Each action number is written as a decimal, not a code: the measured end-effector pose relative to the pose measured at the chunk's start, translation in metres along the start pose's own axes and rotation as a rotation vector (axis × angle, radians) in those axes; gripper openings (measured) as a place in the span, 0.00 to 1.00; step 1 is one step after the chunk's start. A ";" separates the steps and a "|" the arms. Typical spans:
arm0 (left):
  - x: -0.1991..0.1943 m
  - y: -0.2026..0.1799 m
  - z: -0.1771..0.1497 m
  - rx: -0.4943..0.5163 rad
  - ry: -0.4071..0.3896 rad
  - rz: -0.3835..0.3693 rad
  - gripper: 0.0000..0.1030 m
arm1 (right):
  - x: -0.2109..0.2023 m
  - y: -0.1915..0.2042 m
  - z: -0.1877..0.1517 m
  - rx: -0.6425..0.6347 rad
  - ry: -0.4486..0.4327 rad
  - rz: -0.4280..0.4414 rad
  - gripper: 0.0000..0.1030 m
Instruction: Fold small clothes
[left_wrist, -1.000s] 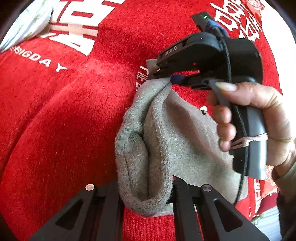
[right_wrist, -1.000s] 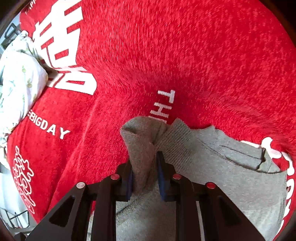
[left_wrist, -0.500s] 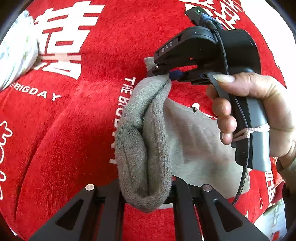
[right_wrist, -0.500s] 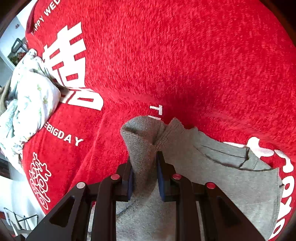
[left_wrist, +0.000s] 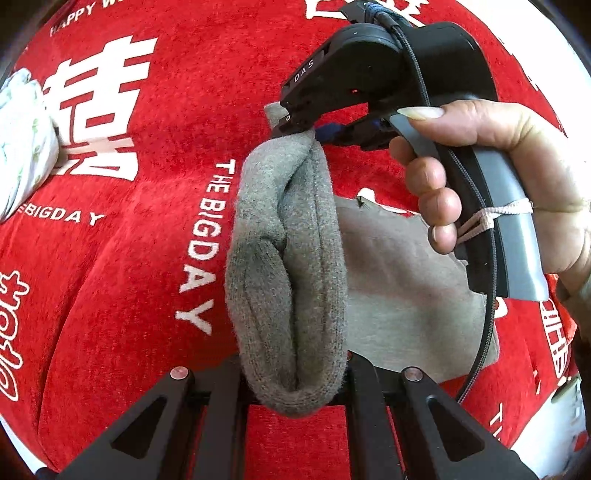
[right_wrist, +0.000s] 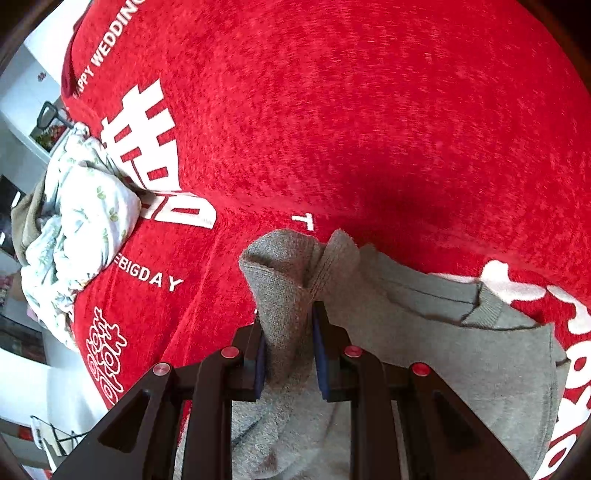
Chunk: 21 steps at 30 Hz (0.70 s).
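Both wrist cameras look steeply down, close above the grey garment (left_wrist: 399, 280) on the red cloth (right_wrist: 332, 110); both share it.

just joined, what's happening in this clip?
A person is folding a small grey knit garment over a red blanket with white lettering. Both handheld grippers are clamped on it: the left gripper on a bunched edge, the right gripper on another part, with the person's hand on its handle. A floral cloth bundle lies off to the side.
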<state>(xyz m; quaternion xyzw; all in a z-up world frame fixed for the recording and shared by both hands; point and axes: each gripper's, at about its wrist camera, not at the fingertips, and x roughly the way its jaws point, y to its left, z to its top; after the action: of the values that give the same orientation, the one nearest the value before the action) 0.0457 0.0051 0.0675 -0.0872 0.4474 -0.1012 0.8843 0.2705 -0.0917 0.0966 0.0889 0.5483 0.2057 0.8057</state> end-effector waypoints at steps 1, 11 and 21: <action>0.000 -0.002 0.000 0.006 0.001 0.002 0.10 | -0.003 -0.003 -0.001 0.006 -0.003 0.005 0.23; 0.001 -0.023 -0.003 0.047 0.015 0.030 0.10 | -0.020 -0.020 -0.006 0.030 -0.024 0.027 0.23; 0.003 -0.042 -0.006 0.080 0.030 0.062 0.10 | -0.035 -0.033 -0.012 0.033 -0.043 0.046 0.23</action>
<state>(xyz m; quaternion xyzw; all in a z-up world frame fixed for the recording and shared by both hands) 0.0387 -0.0371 0.0718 -0.0366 0.4587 -0.0930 0.8830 0.2560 -0.1374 0.1092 0.1192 0.5322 0.2130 0.8107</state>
